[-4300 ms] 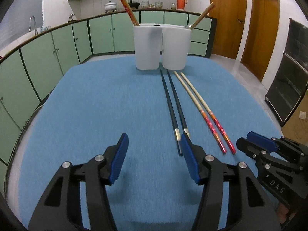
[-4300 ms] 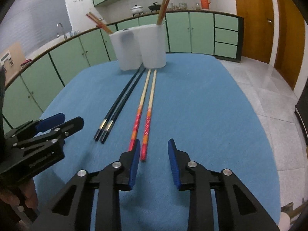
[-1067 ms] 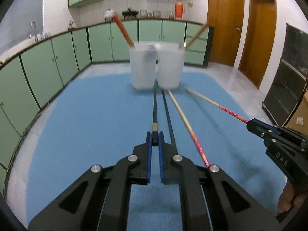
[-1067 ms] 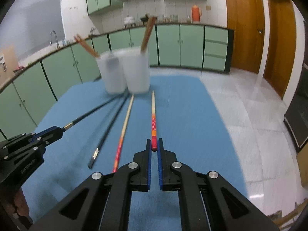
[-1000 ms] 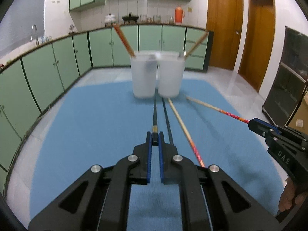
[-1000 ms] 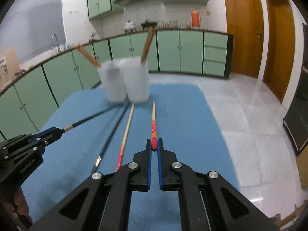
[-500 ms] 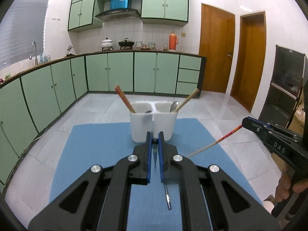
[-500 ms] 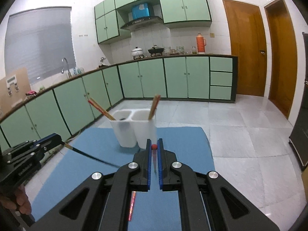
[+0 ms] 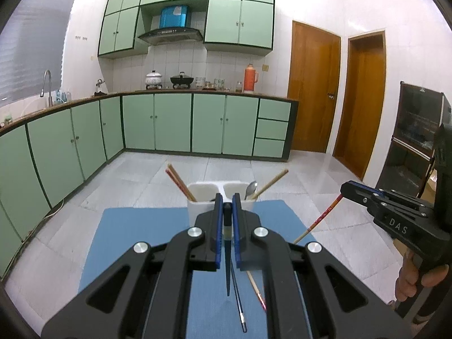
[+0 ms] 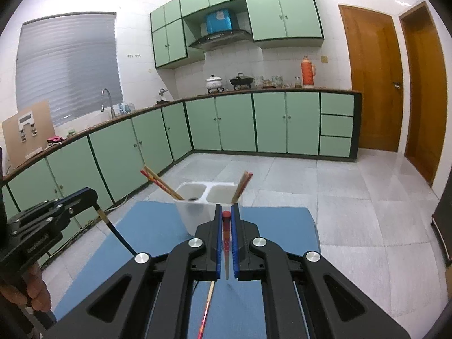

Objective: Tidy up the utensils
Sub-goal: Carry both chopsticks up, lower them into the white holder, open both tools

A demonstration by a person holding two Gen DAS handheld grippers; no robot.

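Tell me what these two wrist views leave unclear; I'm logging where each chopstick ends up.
- Left wrist view: the black chopstick in the left gripper hides part of the divided holder; its upper end sits between the pads.
- Same view: the spoon bowl shows, its handle is inside the holder.
- Right wrist view: the red chopstick in the right gripper runs behind the gripper body; the one left on the blue mat is mostly covered.

Matt blue cloth mat (image 9: 135, 237); white plastic holder (image 10: 195, 197); glossy floor tiles (image 10: 353, 197); wooden doors (image 9: 313, 90).

Black chopstick (image 9: 227, 257) and red-patterned chopstick (image 10: 226, 243) hang tip-down, clear of cloth. Their mates, black (image 9: 238, 299) and red-patterned (image 9: 255, 288), lie flat before white two-cup holder (image 9: 197, 206).
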